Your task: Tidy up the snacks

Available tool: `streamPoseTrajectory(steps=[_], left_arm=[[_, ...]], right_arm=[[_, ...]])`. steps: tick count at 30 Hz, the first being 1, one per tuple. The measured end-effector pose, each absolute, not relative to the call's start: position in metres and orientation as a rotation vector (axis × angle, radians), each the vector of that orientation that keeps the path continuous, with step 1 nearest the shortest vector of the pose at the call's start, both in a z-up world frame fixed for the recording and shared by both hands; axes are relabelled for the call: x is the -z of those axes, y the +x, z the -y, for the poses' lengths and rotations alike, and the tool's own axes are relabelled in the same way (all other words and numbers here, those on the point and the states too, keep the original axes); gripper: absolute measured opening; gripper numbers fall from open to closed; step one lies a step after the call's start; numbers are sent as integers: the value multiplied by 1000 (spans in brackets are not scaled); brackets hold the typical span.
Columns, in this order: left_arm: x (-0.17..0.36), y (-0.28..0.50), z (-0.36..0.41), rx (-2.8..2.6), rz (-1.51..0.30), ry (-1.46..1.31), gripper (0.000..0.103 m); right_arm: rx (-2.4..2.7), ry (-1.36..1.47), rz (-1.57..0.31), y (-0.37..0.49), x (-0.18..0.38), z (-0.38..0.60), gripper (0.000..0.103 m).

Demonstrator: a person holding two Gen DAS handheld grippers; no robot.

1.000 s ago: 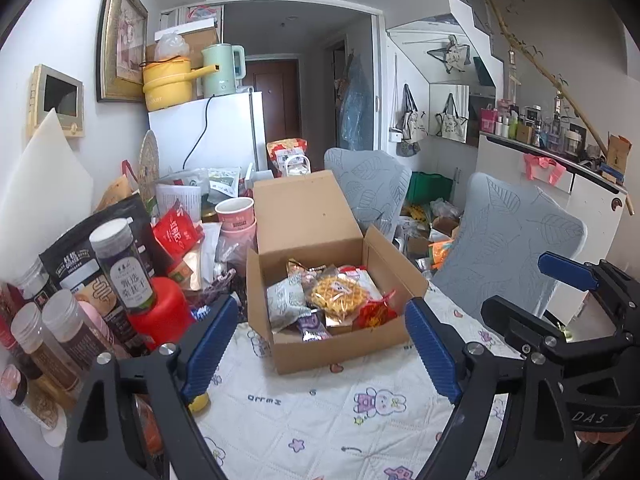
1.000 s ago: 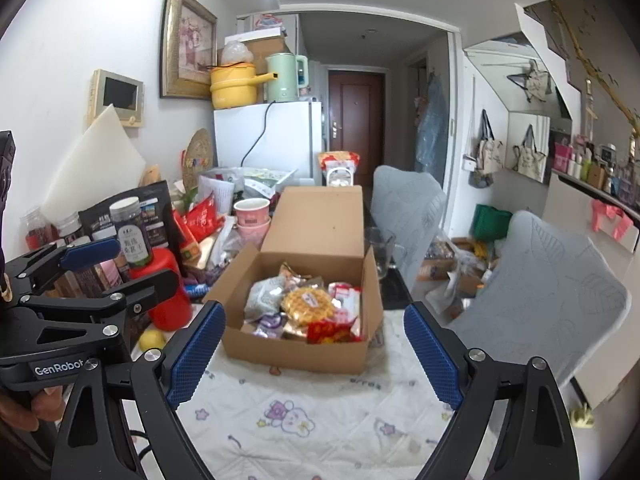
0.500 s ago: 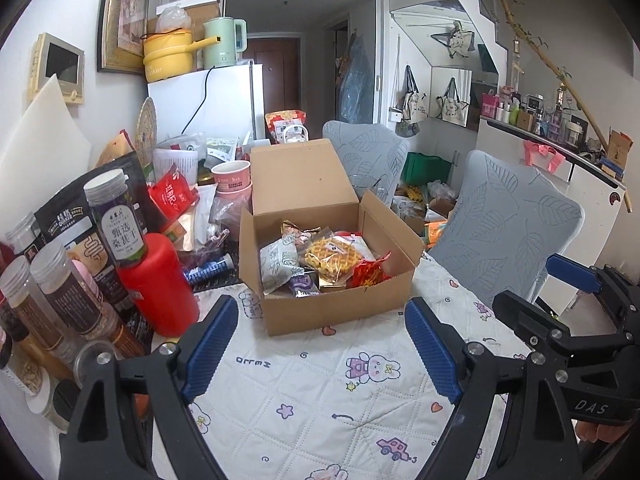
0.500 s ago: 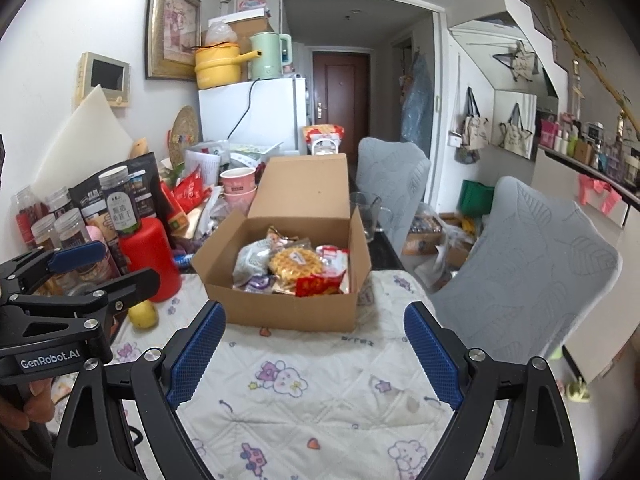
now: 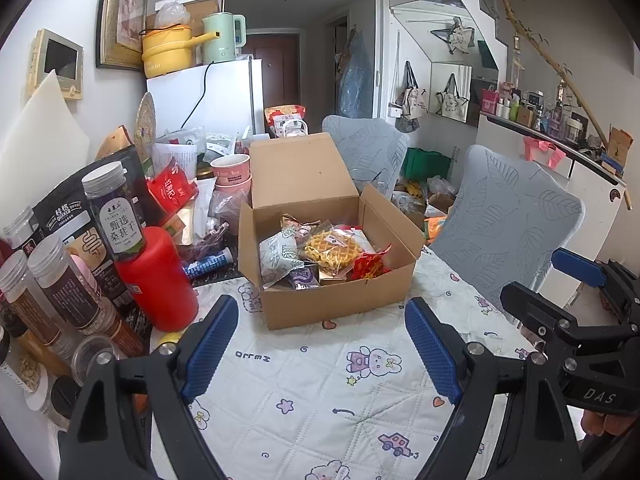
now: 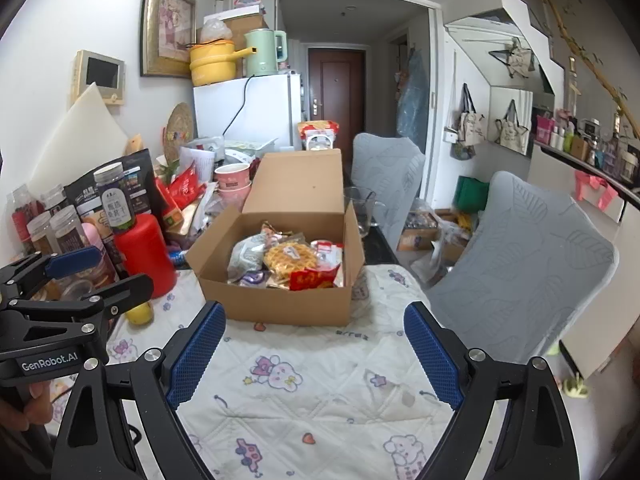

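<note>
Table: covered by a white quilted cloth [image 5: 320, 392] printed with bunnies, hearts, stars and little cars; its near half lies bare.
Snack box: an open cardboard box [image 5: 336, 304] stands on the cloth at the middle of the table, lid flap tilted up at the back.
Snacks: inside the box, a yellow waffle-like snack in a clear packet [image 5: 334, 248] lies on top, a red packet [image 6: 312, 279] against the near wall, a pale printed pouch [image 5: 276, 258] on the left side.
Left clutter: a red canister [image 5: 158, 276] stands just beside the box with a dark labelled jar [image 5: 114, 212] on top of it; more clear-lidded jars [image 5: 64, 280] crowd the table edge by the wall.
Behind the box: stacked pink paper cups [image 6: 232, 182] and loose bags.
Room: a white fridge [image 6: 248, 112] carries a yellow pot [image 6: 212, 60] and a pale green kettle [image 6: 266, 52]; a brown door [image 6: 336, 84] closes the hallway; two grey covered chairs [image 6: 520, 260] sit on the right side of the table.
Left gripper [image 5: 320, 344]: fingers spread wide above the cloth, nothing between them, short of the box.
Right gripper [image 6: 316, 352]: fingers likewise spread and empty, short of the box.
</note>
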State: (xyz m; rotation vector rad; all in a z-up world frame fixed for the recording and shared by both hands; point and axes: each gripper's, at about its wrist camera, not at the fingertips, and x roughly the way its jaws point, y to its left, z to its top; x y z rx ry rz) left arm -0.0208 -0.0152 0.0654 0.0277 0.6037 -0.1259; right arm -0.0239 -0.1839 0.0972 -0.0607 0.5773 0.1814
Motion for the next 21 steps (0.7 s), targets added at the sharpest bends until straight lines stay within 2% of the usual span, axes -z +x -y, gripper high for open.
streamPoseTrajectory(steps=[21], left_arm=[[-63,-16,20,135,-628,42,86]], right_arm=[[-163,-71,-577,-24,-99,191,92]])
